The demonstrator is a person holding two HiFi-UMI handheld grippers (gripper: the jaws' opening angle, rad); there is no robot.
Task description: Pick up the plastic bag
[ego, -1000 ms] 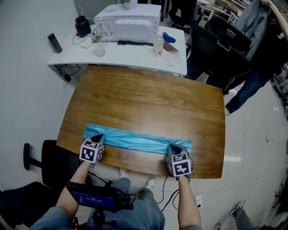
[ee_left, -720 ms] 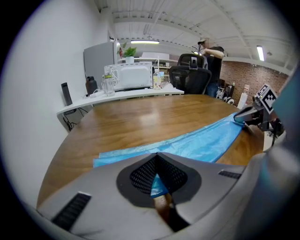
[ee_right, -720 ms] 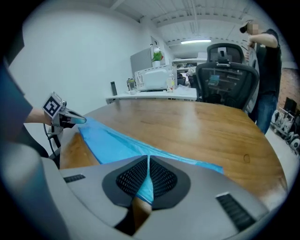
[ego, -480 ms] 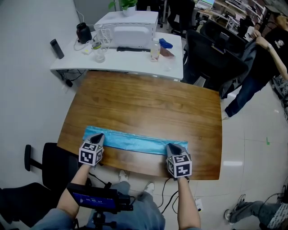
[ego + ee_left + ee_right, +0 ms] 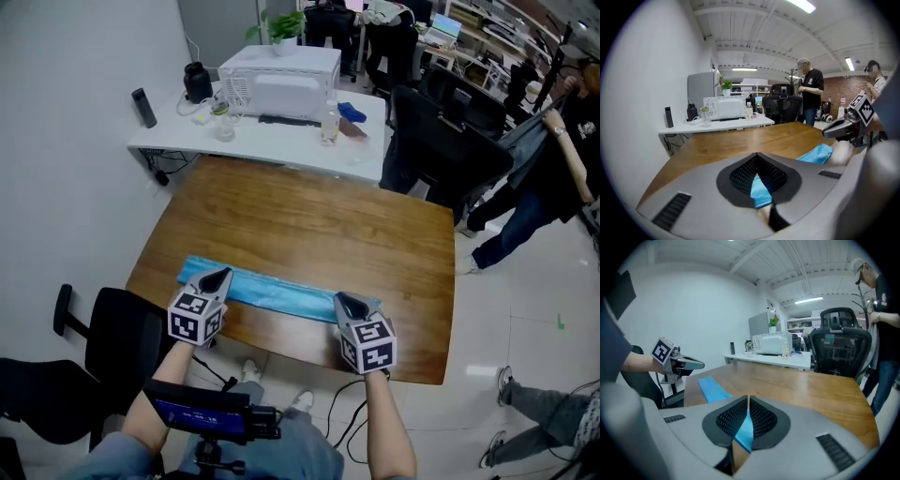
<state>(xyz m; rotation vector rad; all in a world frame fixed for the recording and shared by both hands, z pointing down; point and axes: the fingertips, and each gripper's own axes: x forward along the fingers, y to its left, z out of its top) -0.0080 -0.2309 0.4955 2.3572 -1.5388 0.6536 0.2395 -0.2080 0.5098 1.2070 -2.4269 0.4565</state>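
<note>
A long blue plastic bag stretches across the near part of the wooden table. My left gripper is shut on its left end, and the blue film shows pinched between the jaws in the left gripper view. My right gripper is shut on the right end, with the film caught in its closed jaws. Each gripper view shows the other gripper across the table, the right gripper and the left gripper, and the bag's far end. Both ends are raised a little off the wood.
Behind the wooden table stands a white desk with a white appliance, bottles and a black flask. Black office chairs stand at the back right, and another chair at my near left. A person stands at the right.
Both grippers have risen with the bag's ends still in their jaws, and have drawn slightly closer together. The head view has tilted up, so more of the room shows.
</note>
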